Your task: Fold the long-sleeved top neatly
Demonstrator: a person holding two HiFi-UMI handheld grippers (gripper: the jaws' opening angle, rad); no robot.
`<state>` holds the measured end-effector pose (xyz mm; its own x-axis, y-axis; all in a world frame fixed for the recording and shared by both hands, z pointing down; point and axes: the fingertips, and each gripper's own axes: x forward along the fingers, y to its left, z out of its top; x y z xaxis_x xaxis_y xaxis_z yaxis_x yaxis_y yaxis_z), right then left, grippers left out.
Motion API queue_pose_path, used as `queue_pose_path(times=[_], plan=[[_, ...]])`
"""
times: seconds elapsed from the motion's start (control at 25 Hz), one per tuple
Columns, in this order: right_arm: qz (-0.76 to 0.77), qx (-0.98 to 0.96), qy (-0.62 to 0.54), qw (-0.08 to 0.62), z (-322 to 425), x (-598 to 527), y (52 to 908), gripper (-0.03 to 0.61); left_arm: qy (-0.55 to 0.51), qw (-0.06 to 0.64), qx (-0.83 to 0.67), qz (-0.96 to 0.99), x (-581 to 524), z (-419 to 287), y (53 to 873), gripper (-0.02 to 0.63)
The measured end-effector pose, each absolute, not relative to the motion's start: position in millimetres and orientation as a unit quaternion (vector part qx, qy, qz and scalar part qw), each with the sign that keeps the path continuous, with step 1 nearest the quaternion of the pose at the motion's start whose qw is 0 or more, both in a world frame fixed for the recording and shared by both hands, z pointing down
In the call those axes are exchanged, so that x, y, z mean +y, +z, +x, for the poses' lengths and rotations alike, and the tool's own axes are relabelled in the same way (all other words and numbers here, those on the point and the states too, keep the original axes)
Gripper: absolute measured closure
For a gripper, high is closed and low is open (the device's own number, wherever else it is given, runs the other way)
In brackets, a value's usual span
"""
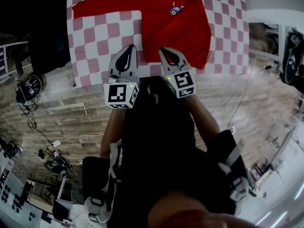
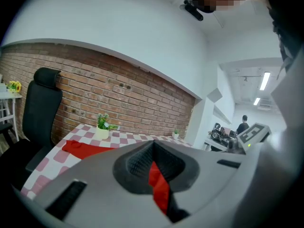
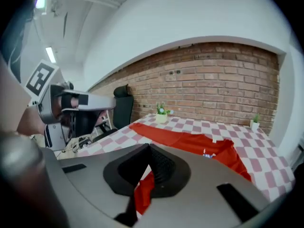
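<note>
Now | left tool (image 2: 153,148): pinching red top (image 1: 175,32) | right tool (image 3: 150,150): pinching it too | chest print (image 1: 176,9): unreadable

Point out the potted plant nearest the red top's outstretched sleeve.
The larger plant, beside the sleeve end; the smaller plant stands apart at the far corner.

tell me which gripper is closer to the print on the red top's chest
right. the right gripper sits almost straight below the print, at the red top's near edge; the left gripper is farther left, below the sleeve.
</note>
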<state>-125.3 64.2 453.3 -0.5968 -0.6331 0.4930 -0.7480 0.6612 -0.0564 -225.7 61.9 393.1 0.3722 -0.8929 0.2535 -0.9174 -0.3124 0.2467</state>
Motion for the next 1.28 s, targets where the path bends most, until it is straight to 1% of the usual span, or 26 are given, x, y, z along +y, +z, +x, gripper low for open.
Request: queue_pose_path(times=[0.2, 0.52, 0.76, 1.12, 1.28], plan=[[0.381, -0.902, 0.111, 0.171, -122.3, 49.8, 404.6, 0.571, 0.026, 0.166, -0.608, 0.776, 65.0, -234.2, 374.6, 0.611], [0.304, -0.939, 0.094, 0.13, -142.5, 35.6, 351.0, 0.571, 0.01, 0.162, -0.689, 0.706, 81.2, -264.1, 357.6, 0.611], [0.267, -0.954, 0.08, 0.11, -174.1, 17.9, 332.7, 0.571, 0.002, 0.167, -0.738, 0.654, 72.7, -317.7, 359.6, 0.611], [0.24, -0.962, 0.062, 0.113, -240.5, -19.8, 324.9, 0.571, -0.003, 0.189, -0.761, 0.62, 16.5, -416.7, 388.0, 0.611], [0.235, -0.961, 0.068, 0.128, -267.5, -38.0, 330.0, 0.571, -0.003, 0.228, -0.757, 0.612, -19.3, -453.2, 427.2, 0.609]])
